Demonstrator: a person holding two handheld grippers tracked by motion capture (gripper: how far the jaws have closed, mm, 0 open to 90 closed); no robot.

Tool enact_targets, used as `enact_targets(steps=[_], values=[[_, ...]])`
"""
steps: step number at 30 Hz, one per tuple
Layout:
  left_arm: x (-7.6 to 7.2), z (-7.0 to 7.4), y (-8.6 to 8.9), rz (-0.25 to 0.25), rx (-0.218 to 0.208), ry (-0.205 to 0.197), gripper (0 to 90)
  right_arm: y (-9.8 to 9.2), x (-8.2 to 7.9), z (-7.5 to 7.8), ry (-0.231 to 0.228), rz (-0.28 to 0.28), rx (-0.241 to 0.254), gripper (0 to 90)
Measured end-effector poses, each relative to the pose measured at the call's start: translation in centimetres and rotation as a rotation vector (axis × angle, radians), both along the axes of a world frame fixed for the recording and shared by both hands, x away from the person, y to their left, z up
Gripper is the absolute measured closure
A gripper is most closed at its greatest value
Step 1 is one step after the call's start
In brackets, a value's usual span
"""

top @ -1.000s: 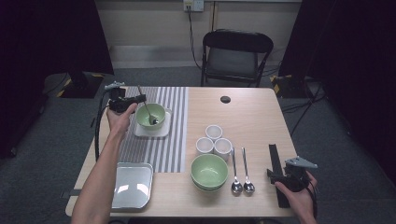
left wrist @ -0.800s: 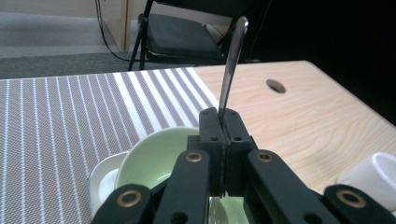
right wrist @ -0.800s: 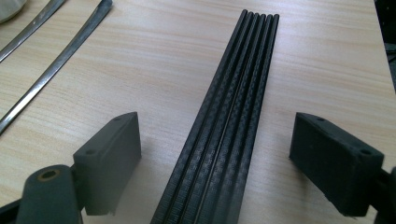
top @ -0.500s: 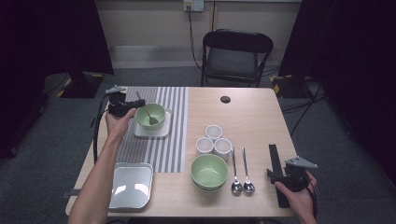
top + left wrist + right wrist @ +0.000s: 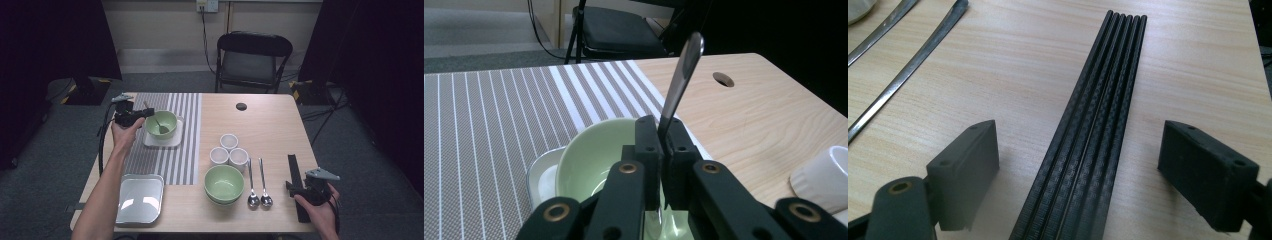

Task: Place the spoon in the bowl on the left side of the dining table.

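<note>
Two grippers are in my hands. My left gripper point(image 5: 148, 113) sits at the far left of the table, just beside the small green bowl point(image 5: 161, 124), and in the left gripper view its jaws are nearly together with the handle of a spoon point(image 5: 680, 82) standing between them; they have just been easing apart a little, yet the pads still look pressed against the handle, so I count the spoon as gripped. That spoon leans up and away out of the bowl, its scoop end down inside. The bowl rests on a white square plate point(image 5: 162, 142), which lies on the striped mat point(image 5: 185, 150). My right gripper point(image 5: 1080, 170) rests near the right front corner of the table, its jaws wide apart and gripping nothing; a bundle of black chopsticks point(image 5: 1088, 135) lies flat on the wood between them, touching neither pad. From above, the chopsticks point(image 5: 296, 185) run lengthwise beside my right hand point(image 5: 320, 207). Left of them two more spoons point(image 5: 256, 182) lie side by side, scoops toward me, just beside a larger green bowl point(image 5: 223, 183). Three small white cups point(image 5: 228, 150) cluster behind that bowl, and a metal tray point(image 5: 140, 198) sits at the near left edge, partly on the mat.
</note>
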State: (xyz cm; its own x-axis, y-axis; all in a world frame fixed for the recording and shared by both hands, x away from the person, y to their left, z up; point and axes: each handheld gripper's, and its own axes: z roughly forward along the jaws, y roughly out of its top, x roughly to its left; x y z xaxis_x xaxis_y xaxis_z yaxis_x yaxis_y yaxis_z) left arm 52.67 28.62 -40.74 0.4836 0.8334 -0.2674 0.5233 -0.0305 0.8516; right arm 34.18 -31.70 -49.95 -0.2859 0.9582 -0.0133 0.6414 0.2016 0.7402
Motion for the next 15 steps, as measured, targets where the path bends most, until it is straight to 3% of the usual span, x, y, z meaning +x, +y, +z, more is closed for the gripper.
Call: enact_targets(steps=[4, 15], values=[[-0.2, -0.5, 0.6, 0.002, -0.008, 0.016, 84.2, 0.0, 0.0, 0.0, 0.000, 0.000, 0.000, 15.6], [-0.7, 0.1, 1.3, 0.032, 0.013, 0.006, 74.0, 0.0, 0.0, 0.0, 0.000, 0.000, 0.000, 15.6]])
